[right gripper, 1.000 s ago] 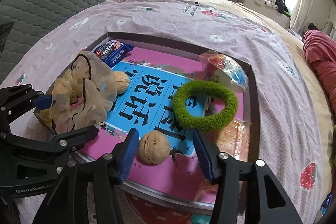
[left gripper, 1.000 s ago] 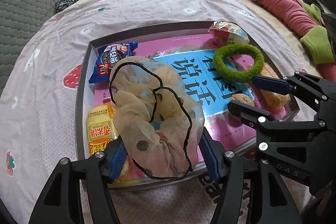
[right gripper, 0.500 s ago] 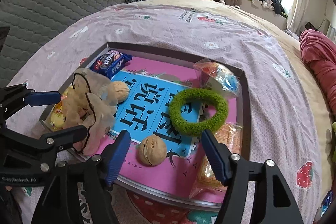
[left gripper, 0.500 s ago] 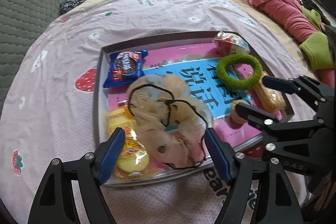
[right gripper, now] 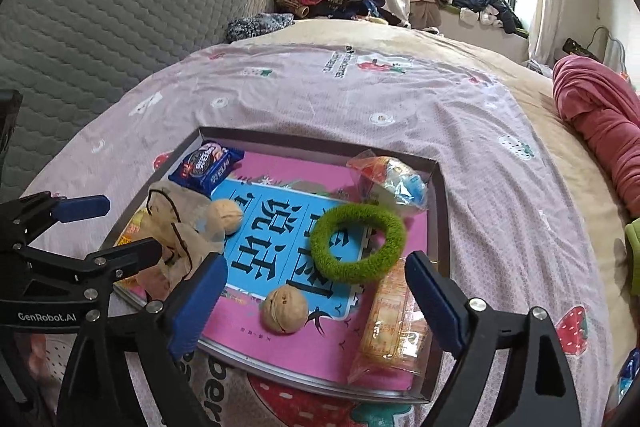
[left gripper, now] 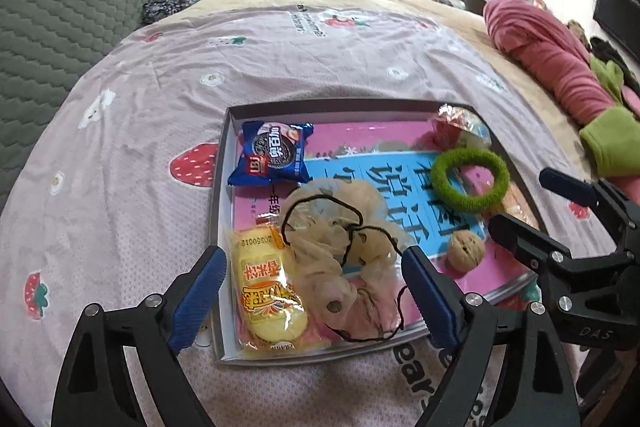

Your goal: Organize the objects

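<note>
1. The left gripper (left gripper: 312, 291) hovers above the near left corner of the tray (left gripper: 218, 187); its jaws have just been opening and now stand wide apart, touching nothing
2. Below and between the left jaws lies the sheer beige scrunchie (left gripper: 340, 251), released and resting in the tray, partly over the yellow snack packet (left gripper: 268, 291)
3. The right gripper (right gripper: 316, 303) hovers above the near edge of the tray; its jaws have also just been opening and stand wide apart, gripping nothing
4. A walnut (right gripper: 285, 309) rests free on the pink and blue book cover (right gripper: 276, 227) lining the tray, below the gap between the right jaws
5. A second walnut (right gripper: 224, 217) lies against the scrunchie, on the left side
6. The green fuzzy hair ring (right gripper: 358, 243) lies flat right of centre, its near edge overlapping an orange wrapped snack (right gripper: 390, 323)
7. The blue biscuit packet (left gripper: 272, 153) occupies the far left corner; a clear wrapped item (right gripper: 390, 183) occupies the far right corner
8. The tray sits on a bed (left gripper: 280, 63) covered by a pink strawberry-print sheet
9. A red garment (left gripper: 548, 59) lies on the bed, well apart from the tray
</note>
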`<state>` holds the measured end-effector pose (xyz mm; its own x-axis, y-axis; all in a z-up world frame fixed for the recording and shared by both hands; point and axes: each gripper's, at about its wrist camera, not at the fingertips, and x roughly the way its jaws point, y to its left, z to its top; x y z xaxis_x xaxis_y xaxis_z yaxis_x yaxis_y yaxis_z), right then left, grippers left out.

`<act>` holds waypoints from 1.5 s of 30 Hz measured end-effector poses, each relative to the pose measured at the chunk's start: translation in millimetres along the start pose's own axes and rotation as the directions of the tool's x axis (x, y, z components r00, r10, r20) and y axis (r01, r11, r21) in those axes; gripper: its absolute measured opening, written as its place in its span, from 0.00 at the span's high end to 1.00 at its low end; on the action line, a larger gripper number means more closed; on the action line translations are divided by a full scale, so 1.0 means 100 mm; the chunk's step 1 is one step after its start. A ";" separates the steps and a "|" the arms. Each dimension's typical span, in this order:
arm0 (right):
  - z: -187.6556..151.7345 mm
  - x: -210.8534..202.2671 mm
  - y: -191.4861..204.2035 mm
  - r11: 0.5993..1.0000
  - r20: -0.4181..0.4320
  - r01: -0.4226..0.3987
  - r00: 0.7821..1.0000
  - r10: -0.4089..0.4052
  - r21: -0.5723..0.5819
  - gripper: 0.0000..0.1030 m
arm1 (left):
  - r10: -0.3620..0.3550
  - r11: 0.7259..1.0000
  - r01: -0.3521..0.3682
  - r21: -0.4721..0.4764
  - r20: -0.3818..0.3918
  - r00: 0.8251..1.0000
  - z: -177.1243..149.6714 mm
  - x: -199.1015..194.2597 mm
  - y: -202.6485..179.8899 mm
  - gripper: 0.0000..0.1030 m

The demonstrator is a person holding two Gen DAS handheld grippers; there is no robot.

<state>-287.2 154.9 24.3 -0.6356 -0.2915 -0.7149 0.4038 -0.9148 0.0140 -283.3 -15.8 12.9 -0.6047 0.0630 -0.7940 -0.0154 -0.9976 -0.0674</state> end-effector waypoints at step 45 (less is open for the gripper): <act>-0.35 -1.87 0.28 0.999 0.224 0.022 0.974 -0.033 0.049 0.01 | 0.093 0.990 -0.074 -0.121 0.152 0.984 -0.69 -1.68 -0.04 0.01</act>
<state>-133.6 193.9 134.0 -0.7798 -0.3167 -0.5400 0.3568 -0.9336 0.0322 -126.4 -20.8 104.8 -0.7175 -0.0347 -0.6957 0.1261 -0.9887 -0.0806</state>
